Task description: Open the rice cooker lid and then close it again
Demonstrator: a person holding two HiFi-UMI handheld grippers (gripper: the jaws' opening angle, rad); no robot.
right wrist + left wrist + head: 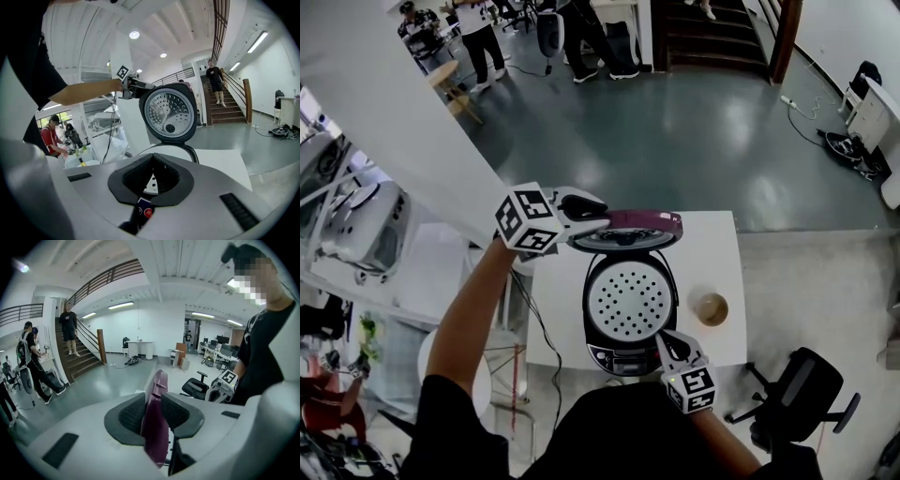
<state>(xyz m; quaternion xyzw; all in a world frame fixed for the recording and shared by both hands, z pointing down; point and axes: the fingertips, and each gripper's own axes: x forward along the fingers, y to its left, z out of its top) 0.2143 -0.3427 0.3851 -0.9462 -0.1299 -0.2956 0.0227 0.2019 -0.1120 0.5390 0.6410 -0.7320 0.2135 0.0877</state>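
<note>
Left gripper [586, 216] at the rice cooker's [619, 356] rear left, fingers [129, 416] clamped on the rim of the lid [642, 222], which stands open over the back edge, nearer hand for closing; right gripper [664, 339] at the cooker's front, fingers [174, 180] shut, empty.

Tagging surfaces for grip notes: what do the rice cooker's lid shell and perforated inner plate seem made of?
The lid shell is probably moulded plastic, glossy maroon, with soft highlights on its curved edge. The inner plate looks like bare metal, silvery, with rows of punched holes; whether it is aluminium or steel cannot be told.
</note>
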